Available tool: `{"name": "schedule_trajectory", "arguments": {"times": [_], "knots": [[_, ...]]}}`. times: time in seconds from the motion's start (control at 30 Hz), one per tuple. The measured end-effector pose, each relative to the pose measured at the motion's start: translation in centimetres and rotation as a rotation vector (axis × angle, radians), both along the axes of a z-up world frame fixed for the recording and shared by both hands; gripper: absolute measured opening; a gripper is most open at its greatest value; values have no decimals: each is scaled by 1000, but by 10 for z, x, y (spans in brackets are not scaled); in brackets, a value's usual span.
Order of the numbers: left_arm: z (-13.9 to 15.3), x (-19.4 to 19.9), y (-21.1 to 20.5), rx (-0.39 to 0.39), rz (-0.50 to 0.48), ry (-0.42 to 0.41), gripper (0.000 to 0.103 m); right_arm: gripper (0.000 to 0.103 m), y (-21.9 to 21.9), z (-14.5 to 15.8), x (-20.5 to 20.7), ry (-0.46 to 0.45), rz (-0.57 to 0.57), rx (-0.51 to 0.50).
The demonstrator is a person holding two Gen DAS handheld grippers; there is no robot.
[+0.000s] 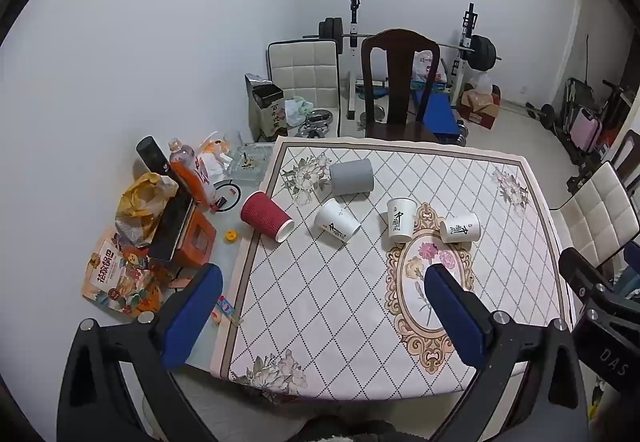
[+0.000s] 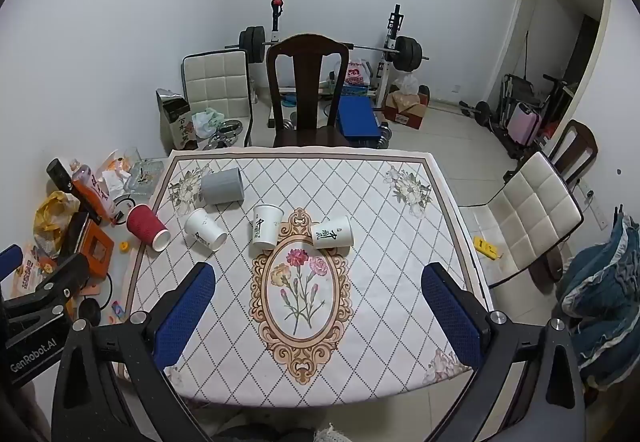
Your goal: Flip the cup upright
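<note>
Cups: red ribbed paper cup point(image 1: 266, 215), three white paper cups and grey cup point(image 1: 352, 176) lie tipped on patterned tablecloth point(image 2: 380, 282), mid-table. Left gripper point(image 1: 320, 316) & right gripper point(image 2: 318, 316) both spread wide, holding nothing, well apart from cups. Risk: thin paper crushes or rolls away w/ off-centre pinch

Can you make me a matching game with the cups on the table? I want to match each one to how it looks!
Things:
1. red cup
2. grey cup
3. middle white cup
4. wooden chair

Looks:
A. standing mouth up, black writing
B. lying down at the cloth's left edge
C. behind the table, dark brown
D. plain, no writing, nearest the far left flower

Pairs: 1-B, 2-D, 3-A, 4-C
</note>
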State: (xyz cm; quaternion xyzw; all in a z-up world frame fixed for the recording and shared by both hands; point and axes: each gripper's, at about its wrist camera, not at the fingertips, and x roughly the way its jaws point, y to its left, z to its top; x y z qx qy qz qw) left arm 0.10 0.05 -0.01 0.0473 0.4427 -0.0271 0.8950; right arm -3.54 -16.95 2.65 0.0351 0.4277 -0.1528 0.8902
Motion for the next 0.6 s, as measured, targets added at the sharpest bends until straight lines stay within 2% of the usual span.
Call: {"name": "schedule_trajectory", "arguments": {"times": [0.6], "knots": [[-1, -4, 5, -5, 1, -15, 103, 103, 1, 5, -6, -12, 1, 4]]}}
